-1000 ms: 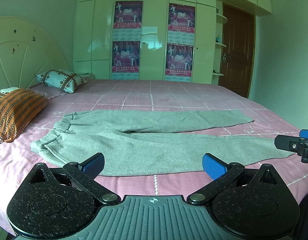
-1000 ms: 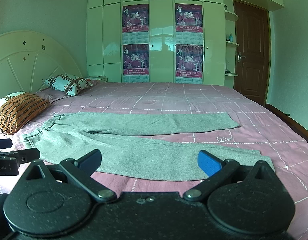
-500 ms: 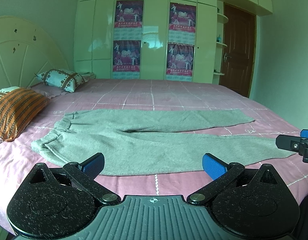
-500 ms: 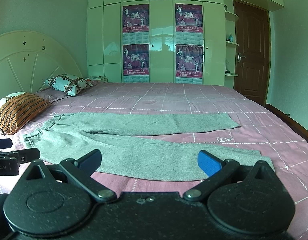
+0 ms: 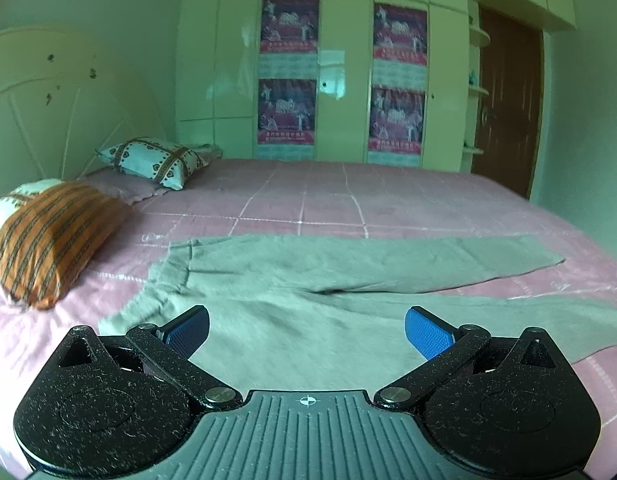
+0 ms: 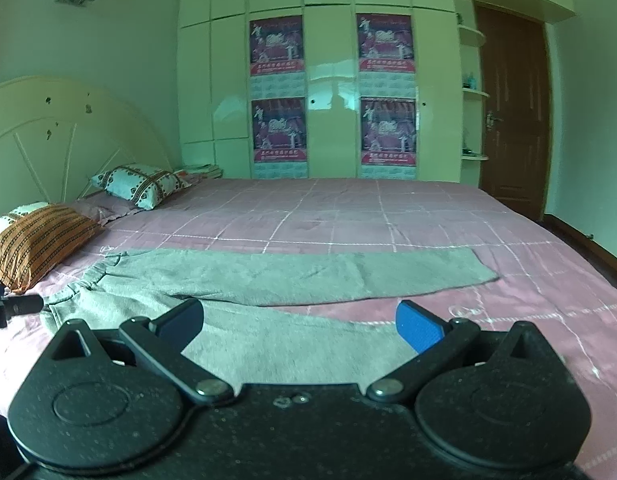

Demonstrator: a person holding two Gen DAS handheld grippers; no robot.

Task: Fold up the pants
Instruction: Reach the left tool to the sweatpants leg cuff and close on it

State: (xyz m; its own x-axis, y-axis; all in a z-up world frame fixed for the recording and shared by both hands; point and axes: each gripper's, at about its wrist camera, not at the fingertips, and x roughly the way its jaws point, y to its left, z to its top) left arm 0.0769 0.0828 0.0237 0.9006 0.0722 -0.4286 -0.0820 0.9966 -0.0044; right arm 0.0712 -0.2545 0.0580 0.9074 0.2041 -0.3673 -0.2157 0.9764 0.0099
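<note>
Grey pants [image 5: 308, 280] lie flat across the pink bed, waistband to the left, both legs stretched right; they also show in the right wrist view [image 6: 292, 276]. My left gripper [image 5: 307, 330] is open and empty, low over the near leg close to the waistband end. My right gripper [image 6: 299, 326] is open and empty, over the near leg further right. The left gripper's tip shows at the left edge of the right wrist view [image 6: 12, 306].
An orange striped pillow [image 5: 52, 236] and a patterned pillow [image 5: 152, 160] lie at the headboard on the left. The pink checked bedspread [image 5: 348, 196] runs back to a wardrobe wall with posters [image 5: 288, 80]. A brown door [image 6: 512, 112] stands at the right.
Both grippers have moved forward and down towards the pants, which look larger now. The left view has swung leftward towards the waistband. Both grippers stay open.
</note>
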